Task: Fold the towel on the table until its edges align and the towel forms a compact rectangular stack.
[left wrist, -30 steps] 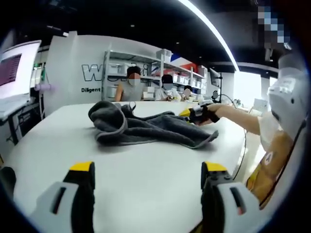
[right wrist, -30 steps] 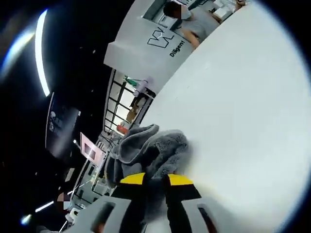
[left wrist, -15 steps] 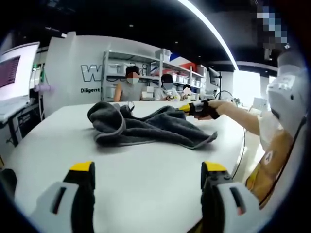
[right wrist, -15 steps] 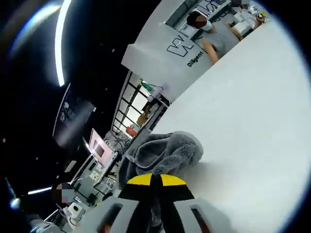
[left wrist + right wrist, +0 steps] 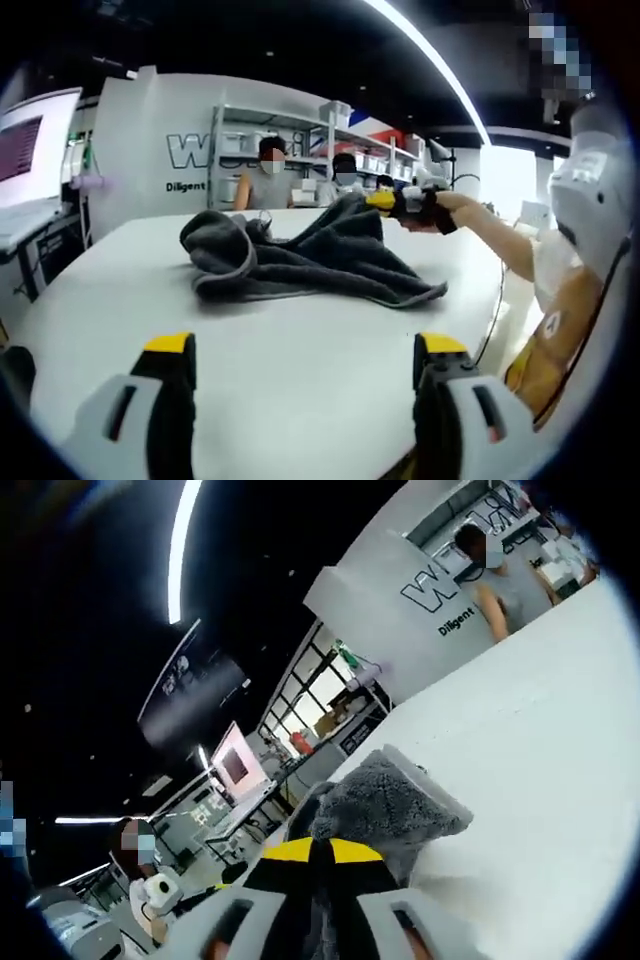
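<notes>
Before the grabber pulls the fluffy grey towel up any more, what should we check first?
1. Right gripper pinching the fluffy grey towel: ok, its yellow-tipped jaws are shut on a fold of it.
2. Pinched edge lifted: ok, in the left gripper view that edge rises off the white table.
3. Left gripper ready to help: ok, it is open and holds nothing, apart from the towel.
4. Towel flat enough to fold: not ok, it lies bunched and crumpled.
5. Which corner is pinched: cannot tell, folds hide it.
6. Towel fully on the table: ok, no part hangs over an edge.
</notes>
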A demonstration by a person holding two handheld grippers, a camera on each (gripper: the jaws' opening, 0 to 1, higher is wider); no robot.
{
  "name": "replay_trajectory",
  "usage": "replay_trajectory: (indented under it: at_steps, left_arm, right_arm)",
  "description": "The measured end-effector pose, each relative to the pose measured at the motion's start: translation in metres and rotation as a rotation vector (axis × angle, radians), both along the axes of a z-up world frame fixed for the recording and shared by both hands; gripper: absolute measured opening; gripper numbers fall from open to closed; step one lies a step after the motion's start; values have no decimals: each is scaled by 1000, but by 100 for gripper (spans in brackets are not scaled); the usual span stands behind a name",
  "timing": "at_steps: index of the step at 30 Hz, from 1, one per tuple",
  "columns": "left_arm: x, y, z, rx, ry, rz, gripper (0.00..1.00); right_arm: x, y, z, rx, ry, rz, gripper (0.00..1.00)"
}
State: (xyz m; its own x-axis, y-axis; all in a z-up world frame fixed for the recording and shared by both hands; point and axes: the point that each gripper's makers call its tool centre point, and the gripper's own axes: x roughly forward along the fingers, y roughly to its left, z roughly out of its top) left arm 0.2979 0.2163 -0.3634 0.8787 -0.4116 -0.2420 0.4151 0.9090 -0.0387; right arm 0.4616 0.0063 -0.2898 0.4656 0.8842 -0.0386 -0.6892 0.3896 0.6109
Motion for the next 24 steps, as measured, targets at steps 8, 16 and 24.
replay_trajectory:
  at_steps: [8,16,24]
  left_arm:
    - [-1,1,-2,-4,2,0,94]
    - [-1,0,-4,-2,9,1,94]
    - [-1,1,-6,-9,12,11,94]
  right_arm:
    - [-24,21,8,-62,-86,81,4]
    - [-57,46,0,-141,-161,183,4]
    - [-86,69,-22,-291,-282,284,4]
